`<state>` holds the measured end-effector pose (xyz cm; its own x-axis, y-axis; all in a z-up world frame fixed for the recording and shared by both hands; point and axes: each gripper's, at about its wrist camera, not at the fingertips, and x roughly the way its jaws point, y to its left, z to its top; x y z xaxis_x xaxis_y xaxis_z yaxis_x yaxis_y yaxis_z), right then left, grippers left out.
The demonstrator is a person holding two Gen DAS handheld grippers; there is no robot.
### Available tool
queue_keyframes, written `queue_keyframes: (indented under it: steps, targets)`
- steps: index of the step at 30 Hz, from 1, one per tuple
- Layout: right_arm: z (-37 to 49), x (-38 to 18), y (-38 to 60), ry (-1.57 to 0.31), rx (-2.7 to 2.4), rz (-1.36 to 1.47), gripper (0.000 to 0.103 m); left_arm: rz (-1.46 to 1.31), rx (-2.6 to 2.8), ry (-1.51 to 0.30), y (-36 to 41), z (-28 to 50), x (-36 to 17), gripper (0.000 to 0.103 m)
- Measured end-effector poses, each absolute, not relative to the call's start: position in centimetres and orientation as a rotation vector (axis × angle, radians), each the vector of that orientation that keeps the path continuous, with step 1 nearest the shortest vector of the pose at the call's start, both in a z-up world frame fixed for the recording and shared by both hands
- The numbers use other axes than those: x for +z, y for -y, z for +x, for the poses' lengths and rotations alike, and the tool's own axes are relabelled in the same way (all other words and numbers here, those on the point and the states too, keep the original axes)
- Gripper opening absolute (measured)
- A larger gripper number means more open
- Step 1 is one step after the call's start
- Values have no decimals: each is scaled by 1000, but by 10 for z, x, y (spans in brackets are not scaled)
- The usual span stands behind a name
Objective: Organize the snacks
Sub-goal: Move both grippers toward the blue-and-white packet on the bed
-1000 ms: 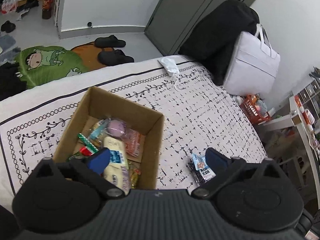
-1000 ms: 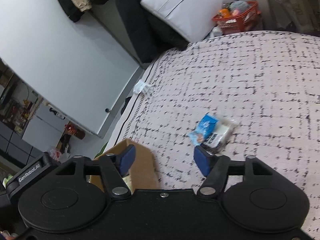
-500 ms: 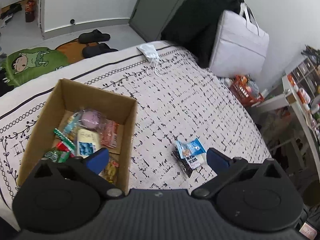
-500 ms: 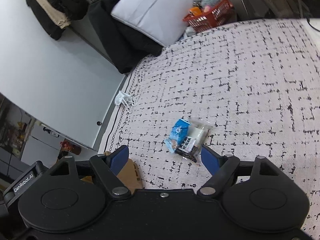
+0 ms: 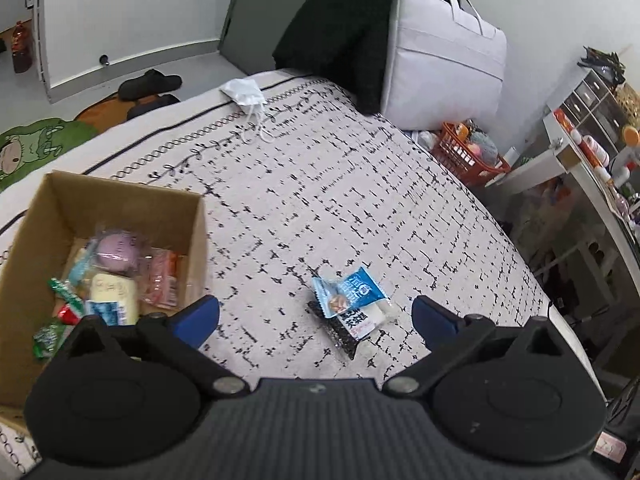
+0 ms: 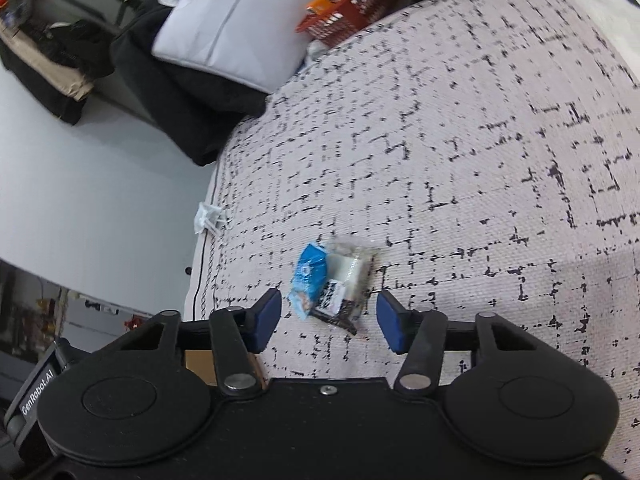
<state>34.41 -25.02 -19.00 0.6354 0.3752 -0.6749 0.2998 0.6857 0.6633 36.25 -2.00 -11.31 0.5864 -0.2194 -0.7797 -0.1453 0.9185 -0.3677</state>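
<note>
Mostly patterned bedspread (image 5: 340, 200), grey wall (image 5: 132, 4), slippers (image 5: 150, 84)

Bedspread (image 5: 360, 184) white, black dash grid, black vine border along far edge. Box (image 5: 120, 204) brown. Packet (image 5: 348, 292) blue-white, over black-white one. Bag (image 5: 444, 64) pale grey. Basket (image 5: 464, 156) orange-red. Gripper pads (image 6: 268, 314) blue.

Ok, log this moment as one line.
right hand-held gripper: open, closing over snack packets | left hand-held gripper: open, empty | cardboard box: holds snacks
</note>
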Motion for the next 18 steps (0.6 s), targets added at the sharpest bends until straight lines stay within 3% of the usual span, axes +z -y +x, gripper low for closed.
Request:
queue_keyframes:
  steps: [8, 18]
  targets:
    - [355, -215, 258, -938, 24, 923, 42, -403, -80, -966, 38, 380, -133, 92]
    - [373, -247, 254, -958, 16, 1024, 39, -328, -103, -1007, 59, 408, -162, 81]
